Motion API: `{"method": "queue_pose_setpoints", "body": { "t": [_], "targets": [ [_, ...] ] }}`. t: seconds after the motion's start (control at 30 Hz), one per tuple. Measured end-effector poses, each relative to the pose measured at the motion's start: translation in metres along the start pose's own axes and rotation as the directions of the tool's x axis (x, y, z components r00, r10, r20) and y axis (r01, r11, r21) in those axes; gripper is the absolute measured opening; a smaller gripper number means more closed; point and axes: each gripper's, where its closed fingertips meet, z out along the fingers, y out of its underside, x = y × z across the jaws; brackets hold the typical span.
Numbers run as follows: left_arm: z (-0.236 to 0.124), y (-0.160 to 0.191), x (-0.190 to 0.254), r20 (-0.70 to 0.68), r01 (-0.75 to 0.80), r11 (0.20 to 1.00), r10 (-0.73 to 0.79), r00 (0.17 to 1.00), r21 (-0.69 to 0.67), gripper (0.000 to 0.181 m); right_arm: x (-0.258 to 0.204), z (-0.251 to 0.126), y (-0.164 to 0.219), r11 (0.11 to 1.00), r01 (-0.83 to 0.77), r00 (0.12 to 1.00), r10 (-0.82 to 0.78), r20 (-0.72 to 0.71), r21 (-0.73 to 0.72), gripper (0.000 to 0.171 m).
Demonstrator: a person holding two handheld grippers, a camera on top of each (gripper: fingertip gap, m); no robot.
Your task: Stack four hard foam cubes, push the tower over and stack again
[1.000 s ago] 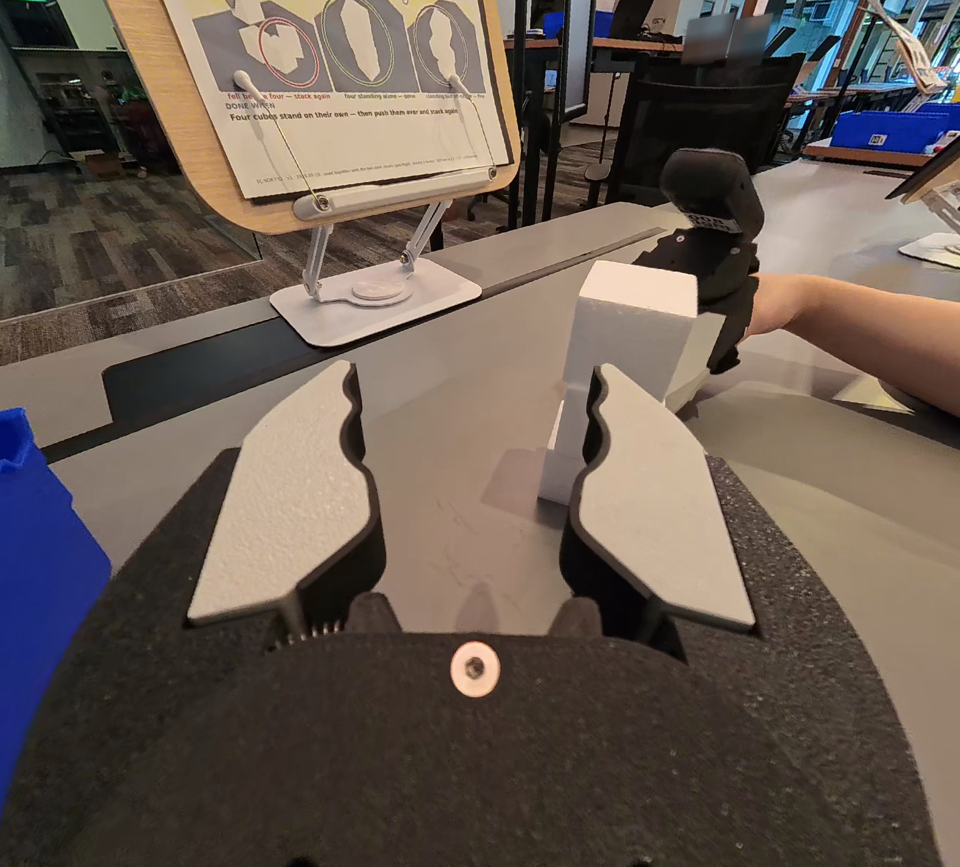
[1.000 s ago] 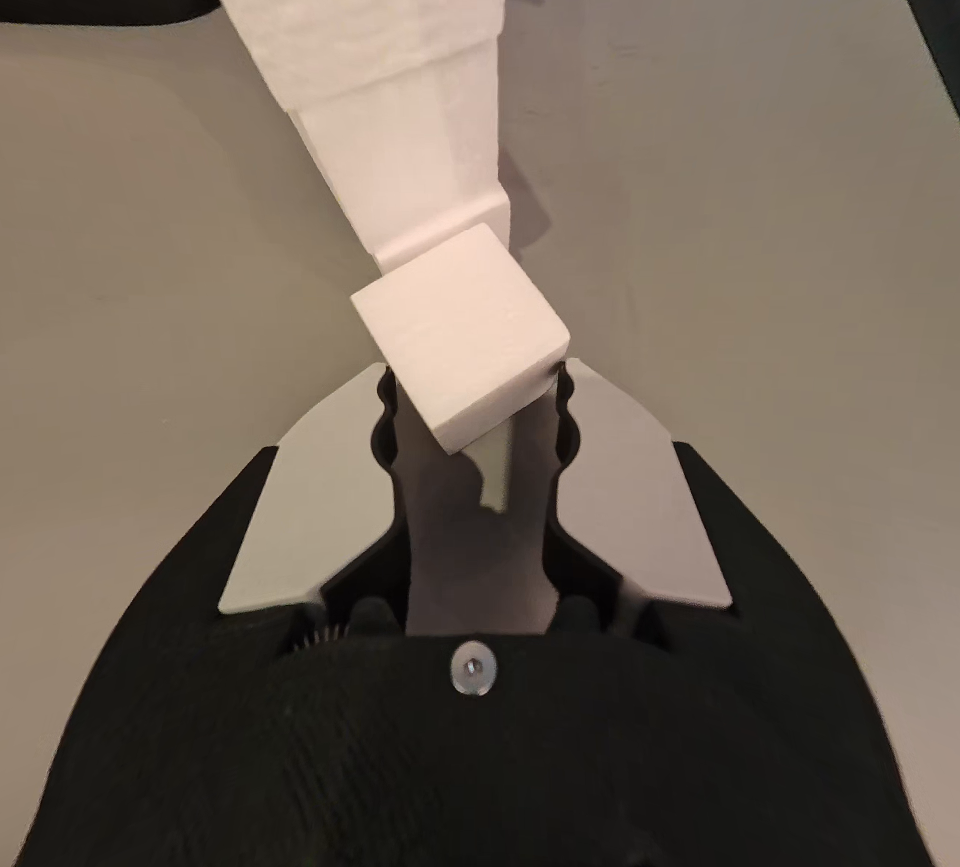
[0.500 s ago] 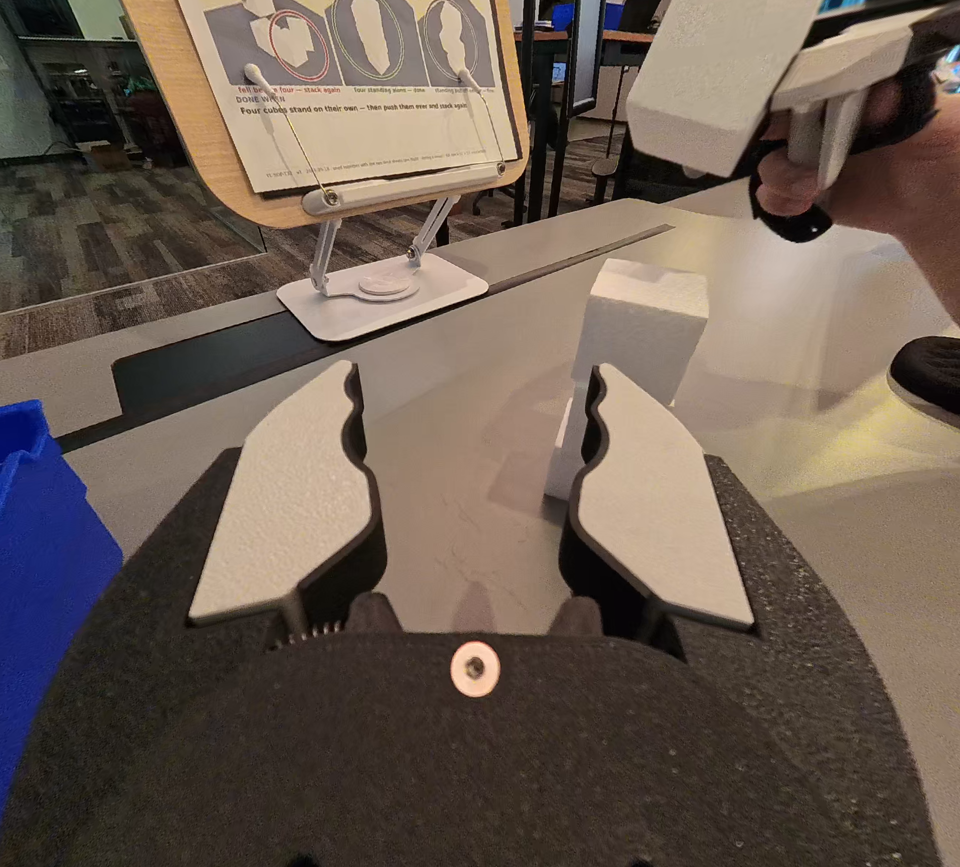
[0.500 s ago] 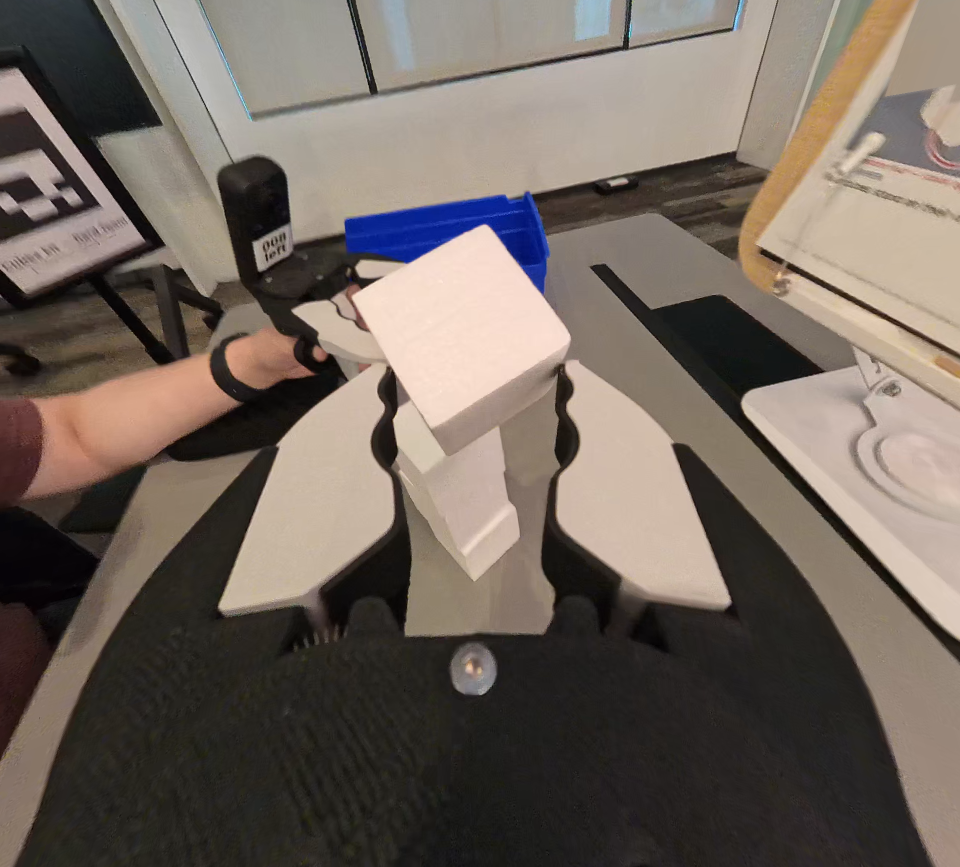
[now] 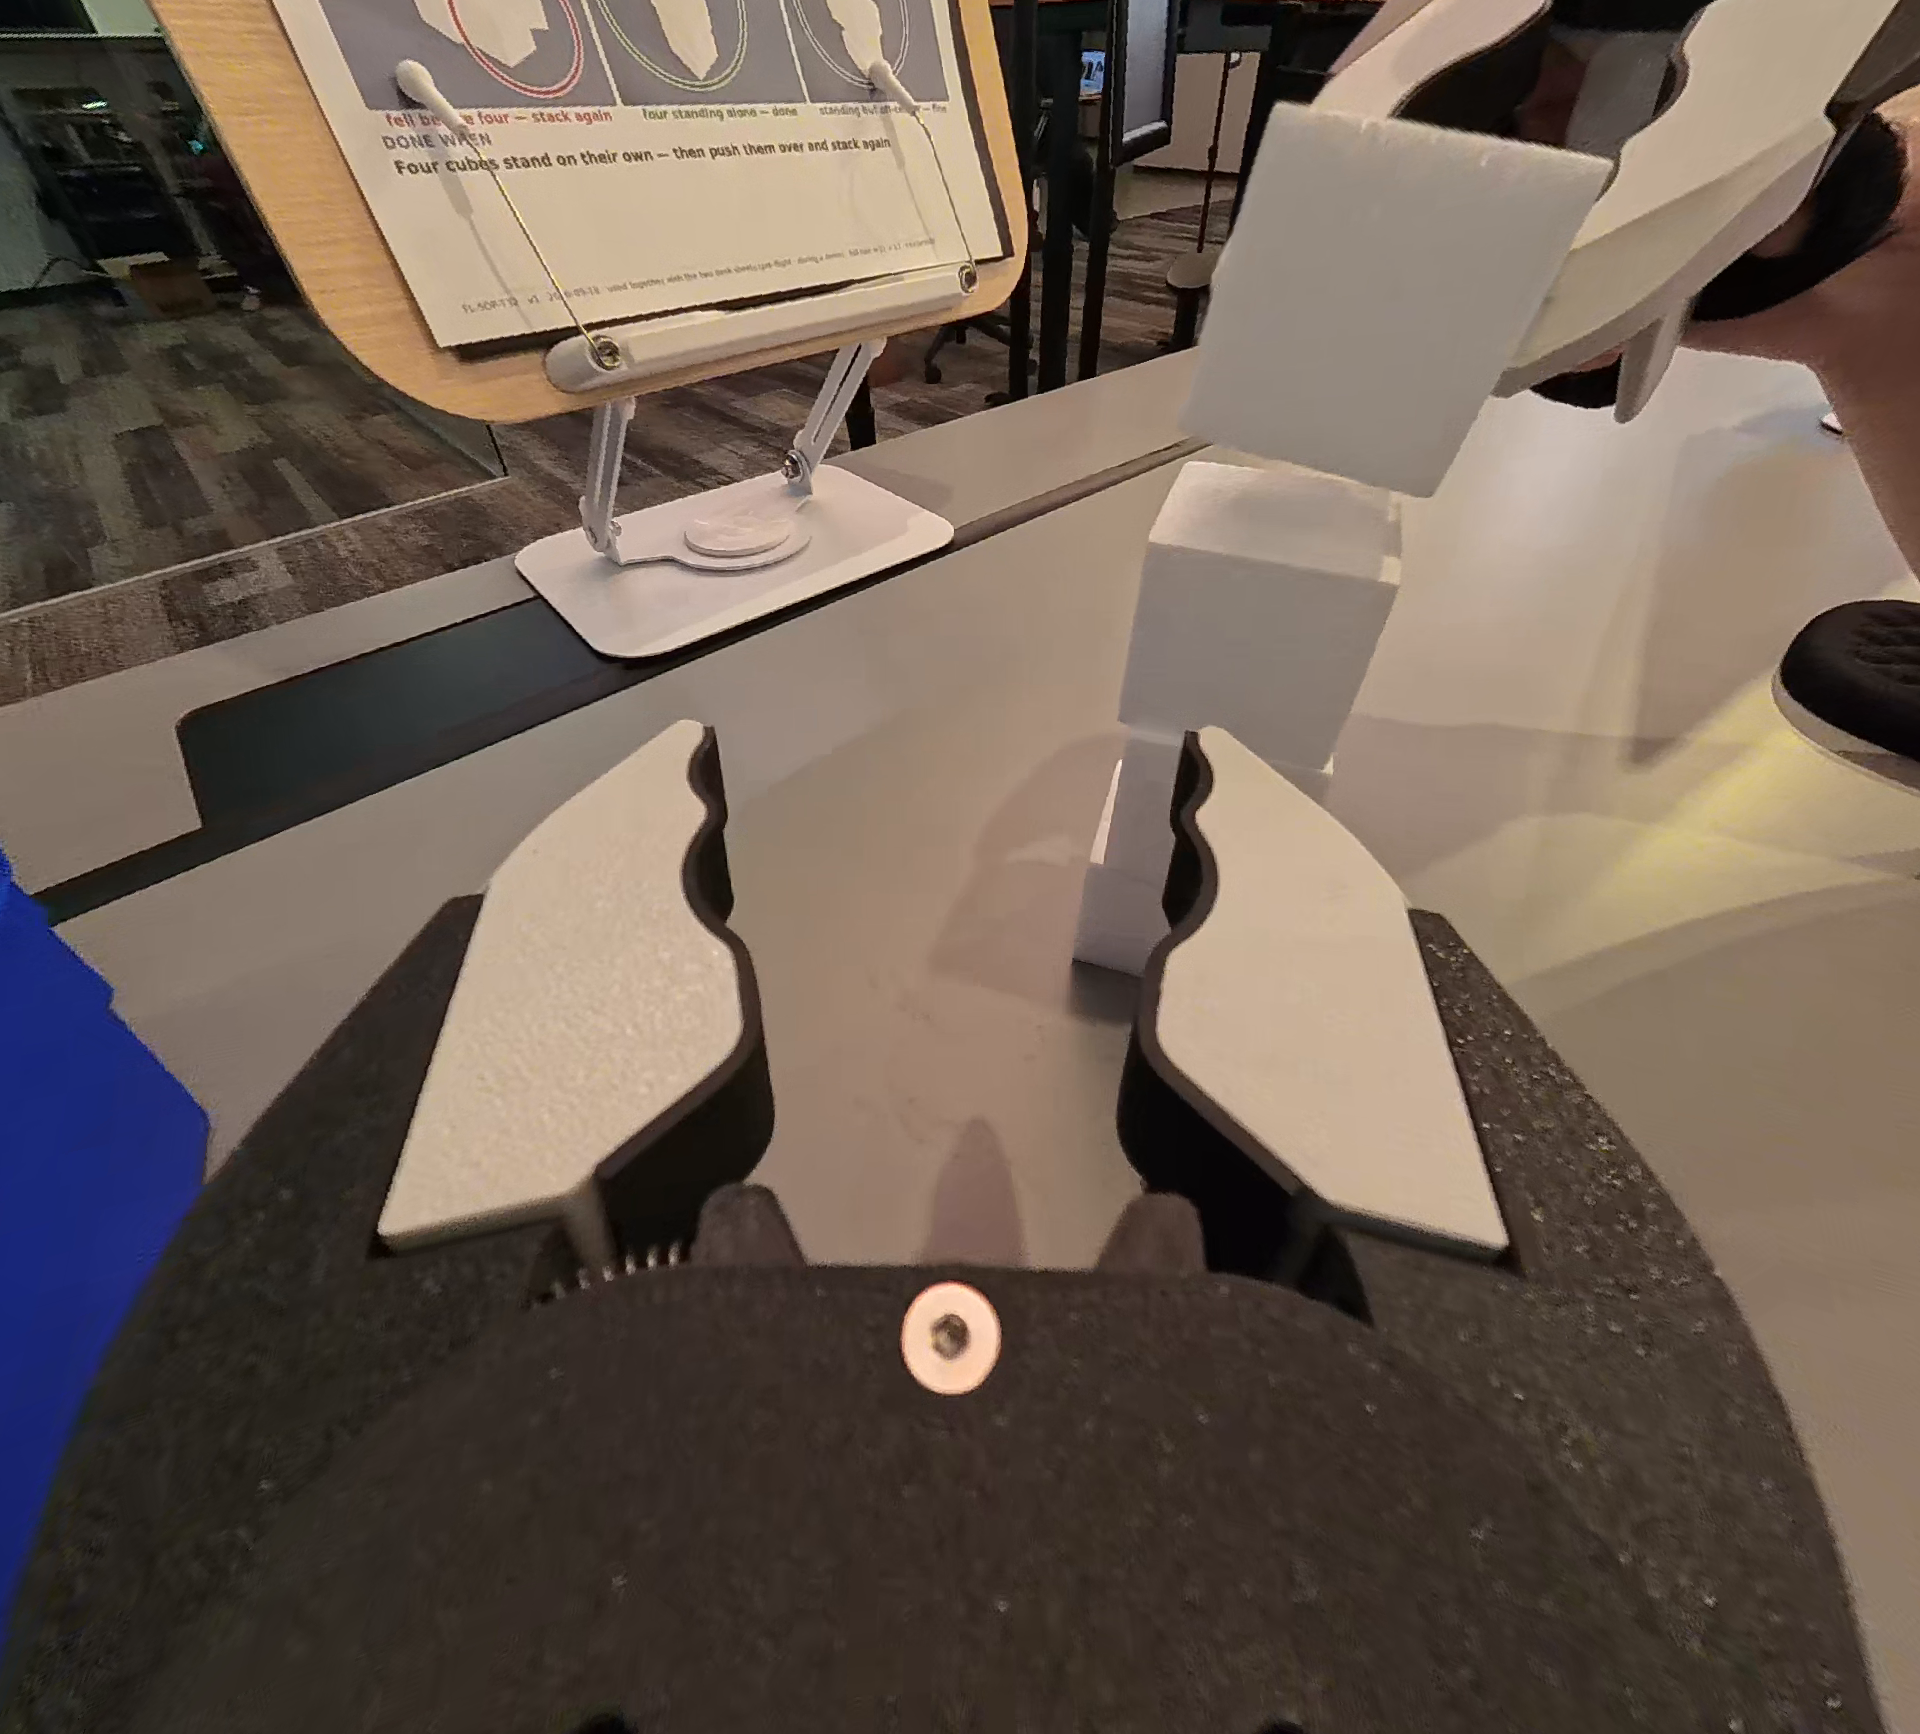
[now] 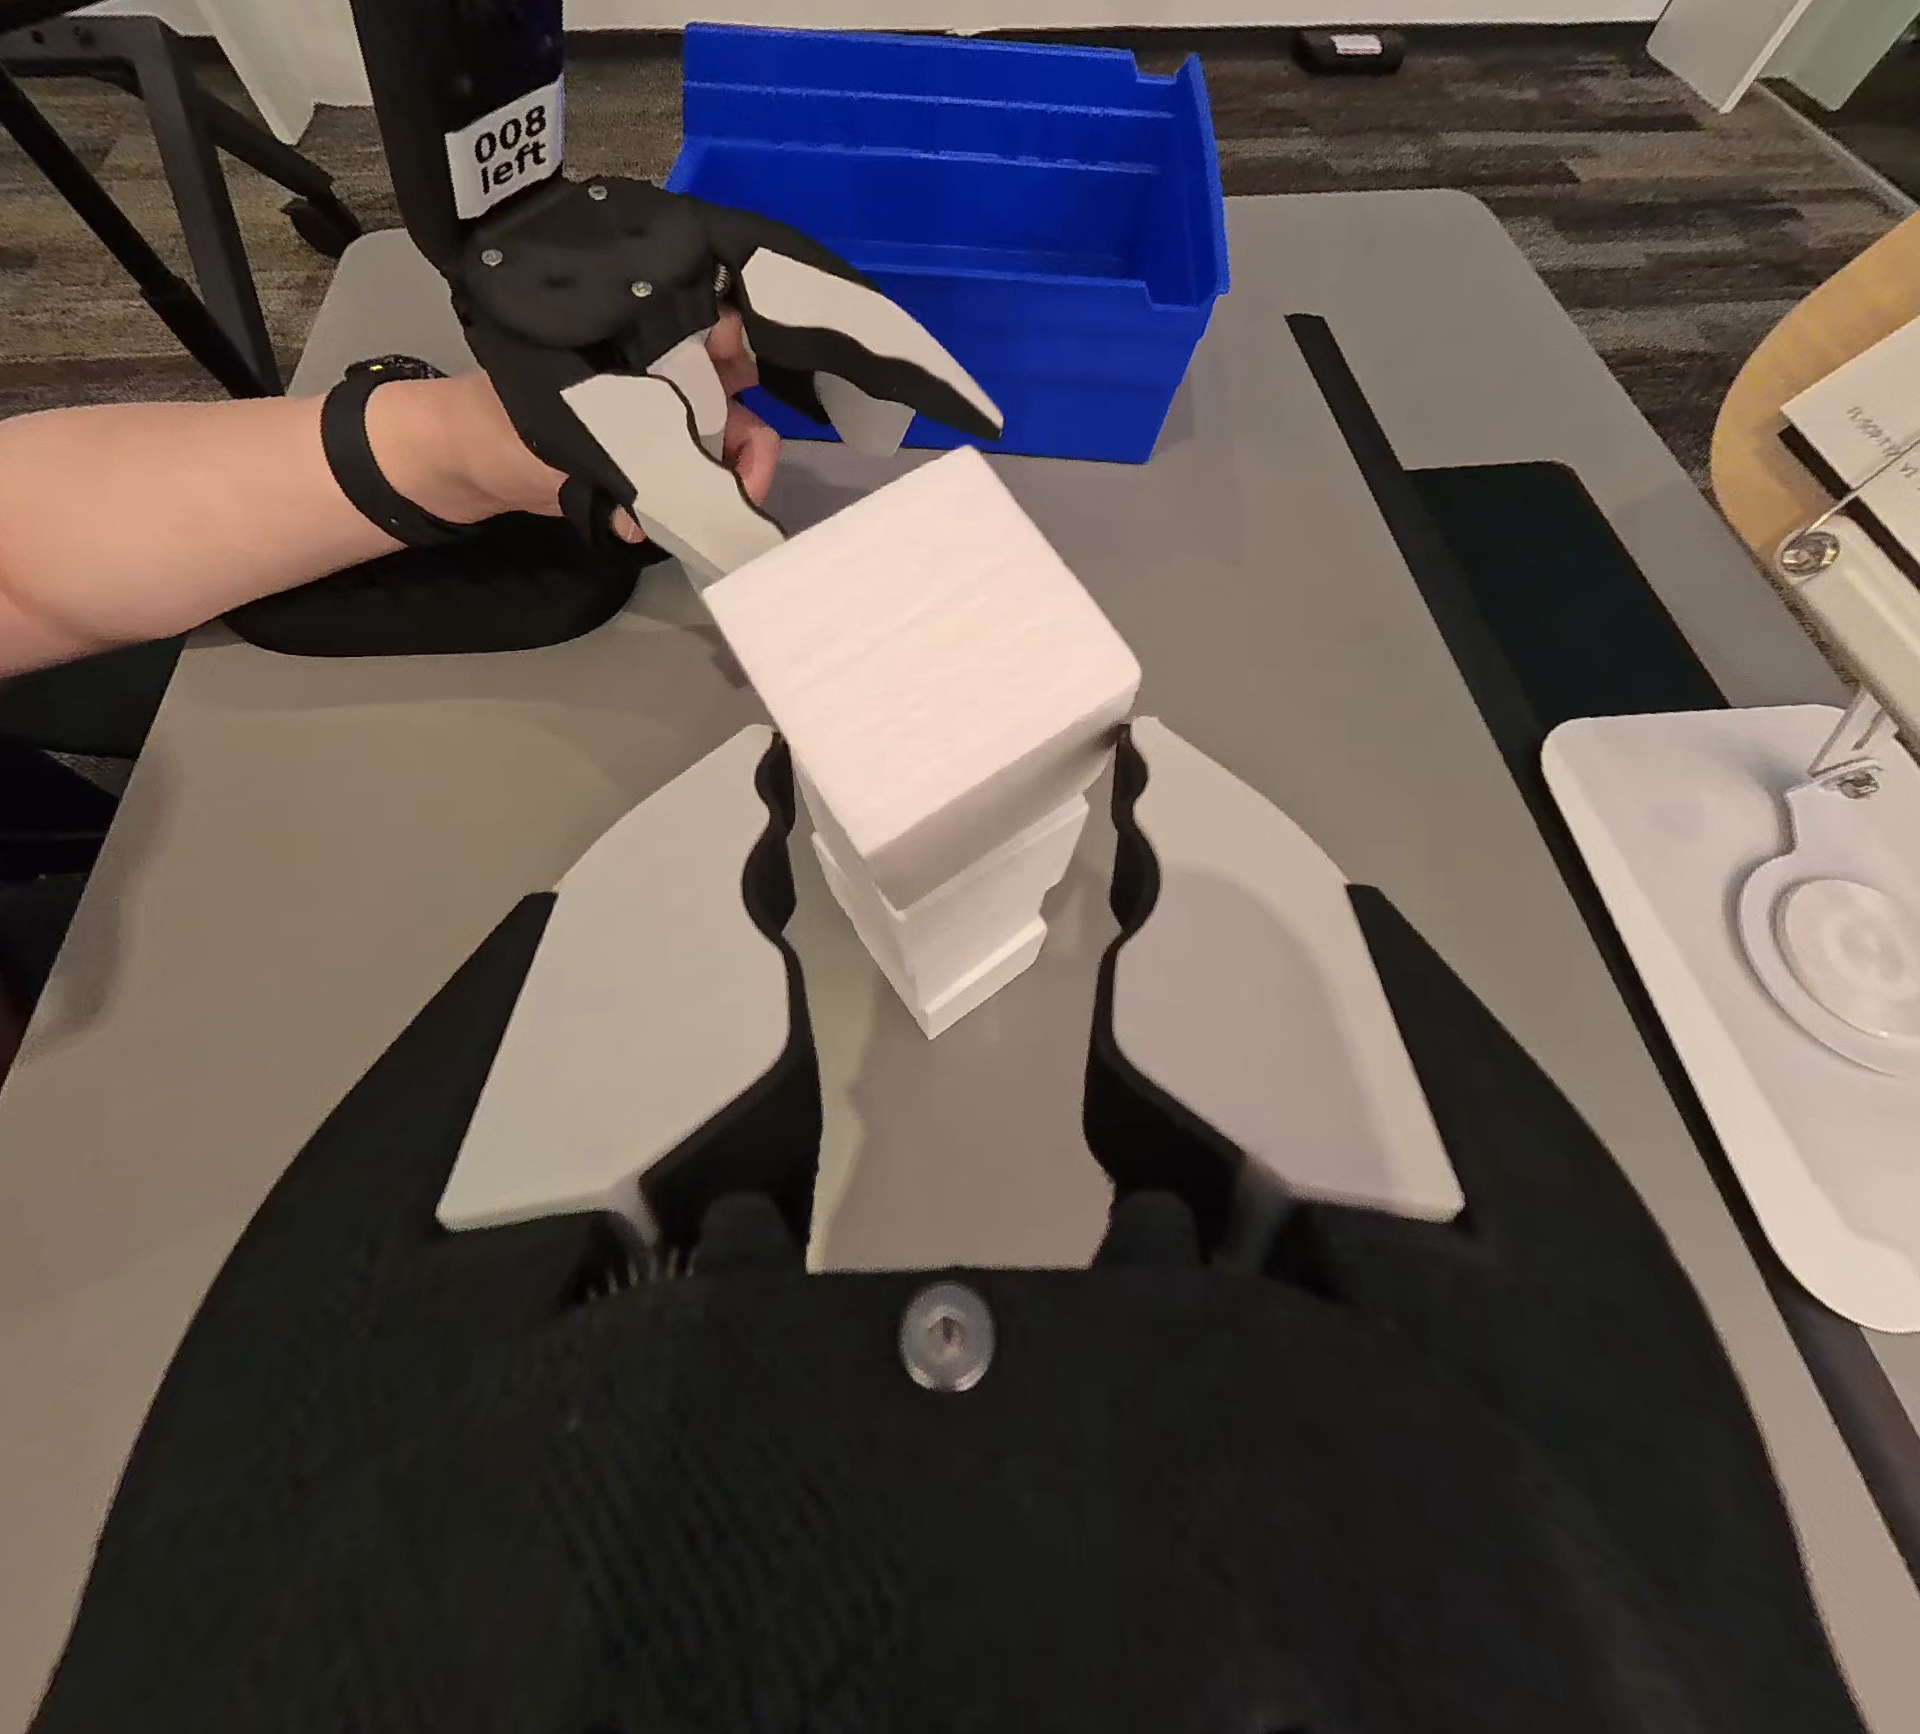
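Bench [image 6: 1299, 604] surface, grey, fills most of both views. In the right wrist view we see the blue bin [image 6: 966, 230] at upper centre; what it holds we cannot tell, as its inside is hidden behind the near wall. At the right edge stands the document stand [image 5: 665, 250] with its white base plate, upper left in the left wrist view. Our left hand [image 6: 520, 458] sits at the upper left of the right wrist view, forearm level with the bench, gripping the left tool [image 6: 821, 479], whose fingers are spread wide with nothing between them. The right tool [image 6: 945, 749] comes in from the upper right of the left wrist view, tilted downward, its fingers pressed against the sides of the white cube [image 5: 1382, 292]. That cube hangs tilted just above the stack of cubes [image 5: 1247, 645] standing in mid-frame; contact we cannot judge.
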Motion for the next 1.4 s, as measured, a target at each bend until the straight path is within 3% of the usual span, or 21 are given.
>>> {"method": "queue_pose_setpoints", "body": {
  "t": [0.3,0.37,0.47,0.73,0.87,1.13,1.4],
  "targets": [
    [0.000,0.001,-0.001,0.005,-0.002,1.000,0.002,1.000,-0.005,0.083,0.000,0.015,0.016,0.996,0.033,0.999,-0.033,-0.009,-0.082,0.060],
    [0.000,0.001,-0.001,0.001,0.002,1.000,-0.002,1.000,-0.006,0.083,0.001,0.013,0.012,0.996,0.050,0.998,-0.053,-0.037,-0.072,0.070],
    [0.001,0.006,0.001,-0.008,0.004,1.000,-0.004,1.000,-0.031,0.081,-0.005,-0.002,0.000,0.998,0.062,0.998,-0.063,-0.016,-0.018,0.071],
    [0.022,0.070,0.012,-0.041,-0.024,0.953,0.013,0.999,-0.302,0.054,0.032,-0.100,0.004,0.997,0.044,0.982,-0.033,-0.185,0.058,0.072],
    [0.027,0.095,0.024,-0.109,-0.025,0.915,-0.021,0.994,-0.402,0.000,0.060,-0.158,0.020,0.991,-0.050,0.950,0.085,-0.301,0.121,0.072],
    [0.030,0.077,0.034,-0.109,-0.021,0.936,-0.019,0.994,-0.350,0.000,0.079,-0.249,0.046,0.968,-0.129,0.855,0.219,-0.470,0.217,0.072],
    [0.054,0.037,0.059,-0.107,-0.195,0.938,0.171,0.979,-0.287,0.000,0.079,-0.290,0.048,0.926,-0.157,0.814,0.318,-0.486,0.343,0.067]
  ]
}}
